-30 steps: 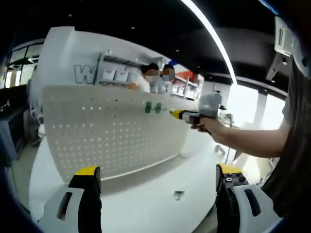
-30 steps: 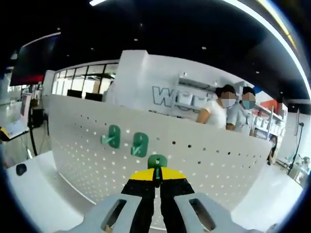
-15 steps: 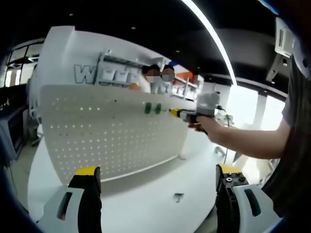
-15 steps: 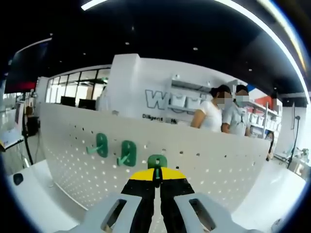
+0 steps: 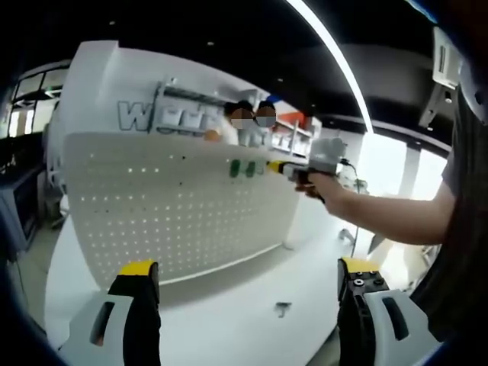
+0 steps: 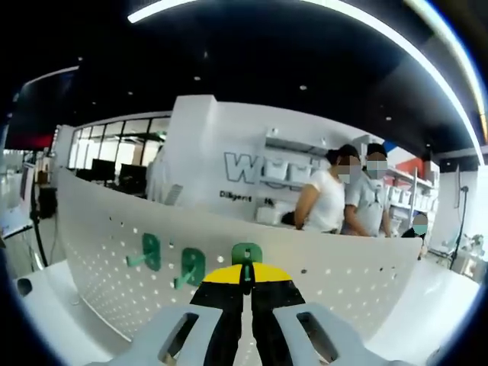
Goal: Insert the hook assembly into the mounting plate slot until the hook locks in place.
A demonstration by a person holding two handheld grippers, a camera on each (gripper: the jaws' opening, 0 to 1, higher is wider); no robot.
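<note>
A white pegboard mounting plate (image 5: 175,206) stands upright on a white table, also seen as the pegboard (image 6: 320,282). Two green hooks (image 5: 242,168) hang near its top edge, shown closer as a left hook (image 6: 151,250) and a second hook (image 6: 191,264). My right gripper (image 6: 245,268) is shut on a third green hook (image 6: 246,253), held close to the board's top edge. In the left gripper view that right gripper (image 5: 284,168) reaches in beside the hung hooks, held by a person's hand. My left gripper (image 5: 242,282) stands open and empty, well back from the board.
A small dark part (image 5: 283,308) lies on the white table (image 5: 229,305) in front of the board. Two people (image 6: 347,198) stand behind the board by a white wall with lettering. A person's forearm (image 5: 389,217) crosses the right side.
The right gripper with its hook has risen toward the pegboard's top edge and moved closer to the two hung hooks. The left gripper has stayed put.
</note>
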